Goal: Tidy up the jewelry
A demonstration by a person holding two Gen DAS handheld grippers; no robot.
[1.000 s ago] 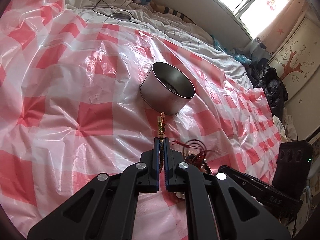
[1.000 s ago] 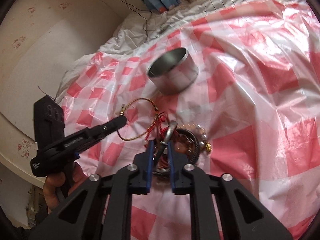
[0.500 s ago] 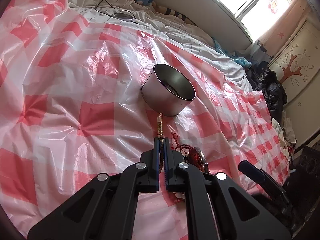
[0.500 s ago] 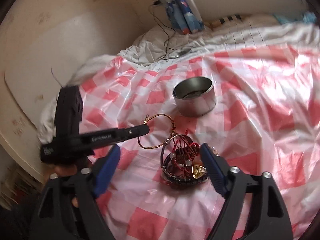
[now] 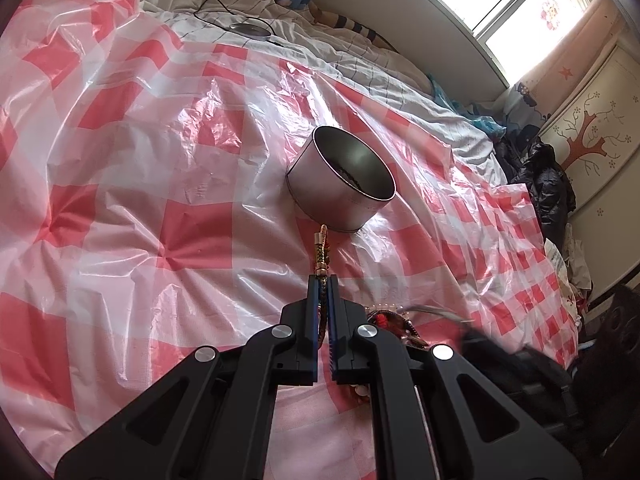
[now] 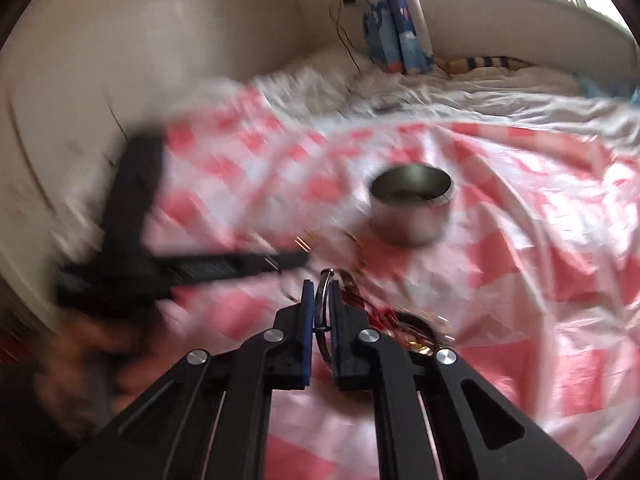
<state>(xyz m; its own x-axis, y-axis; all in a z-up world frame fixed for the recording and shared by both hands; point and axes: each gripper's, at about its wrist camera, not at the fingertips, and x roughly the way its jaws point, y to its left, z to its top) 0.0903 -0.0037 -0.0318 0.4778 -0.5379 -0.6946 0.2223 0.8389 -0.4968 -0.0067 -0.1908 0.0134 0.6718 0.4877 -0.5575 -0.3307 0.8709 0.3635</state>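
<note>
The tin (image 5: pixel 340 184) stands upright on the red-and-white checked sheet (image 5: pixel 160 184) spread over the bed, with something dark lying inside it. Just in front of the tin, the left gripper (image 5: pixel 322 284) has its jaws clenched on a thin gold cord (image 5: pixel 321 246), whose capped end sticks out toward the tin and stops just short of its wall. In the right wrist view, which is blurred, the right gripper (image 6: pixel 322 292) has its jaws clamped on a thin metal ring (image 6: pixel 325 280), nearer the camera than the tin. The jewelry pile (image 6: pixel 416 332), red cords and gold pieces, lies on the sheet just right of those jaws.
</note>
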